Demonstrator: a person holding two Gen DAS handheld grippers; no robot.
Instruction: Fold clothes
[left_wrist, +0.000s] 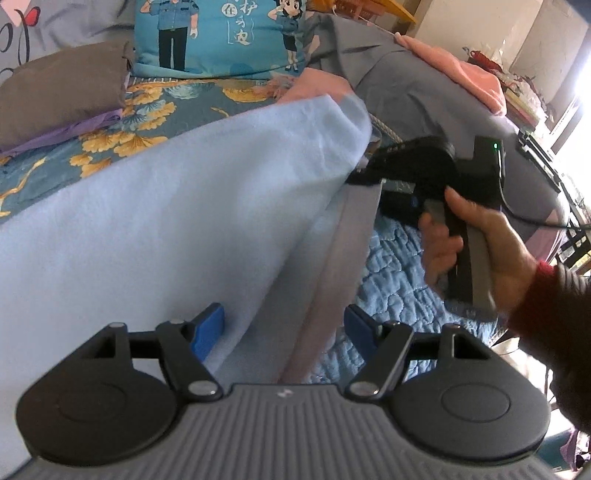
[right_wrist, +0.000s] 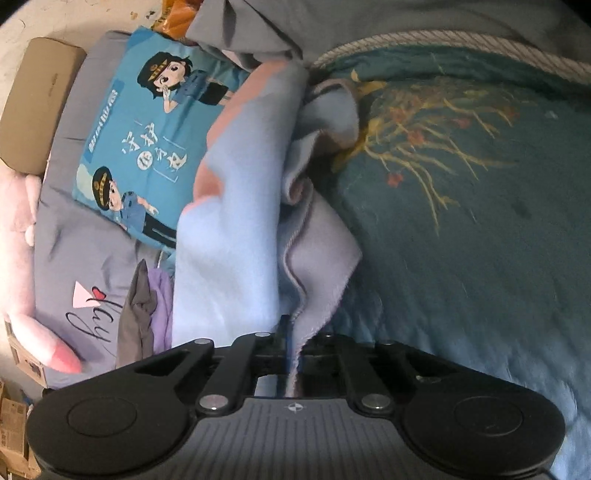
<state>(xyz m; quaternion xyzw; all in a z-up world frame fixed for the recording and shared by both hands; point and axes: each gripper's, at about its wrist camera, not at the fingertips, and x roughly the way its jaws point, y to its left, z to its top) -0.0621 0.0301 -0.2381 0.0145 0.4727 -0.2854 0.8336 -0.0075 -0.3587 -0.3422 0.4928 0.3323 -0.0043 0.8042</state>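
right tool (right_wrist: 291, 350) pinches blue garment (left_wrist: 166, 229) edge; left tool (left_wrist: 284, 332) gapes.

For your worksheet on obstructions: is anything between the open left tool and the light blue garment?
Nothing visible does. The light blue garment already lies between the left tool's open fingers, and the right tool is shut on its edge.

Left hand-held gripper (left_wrist: 283, 334) wide apart; right hand-held gripper (right_wrist: 291, 345) clamped, fist-held
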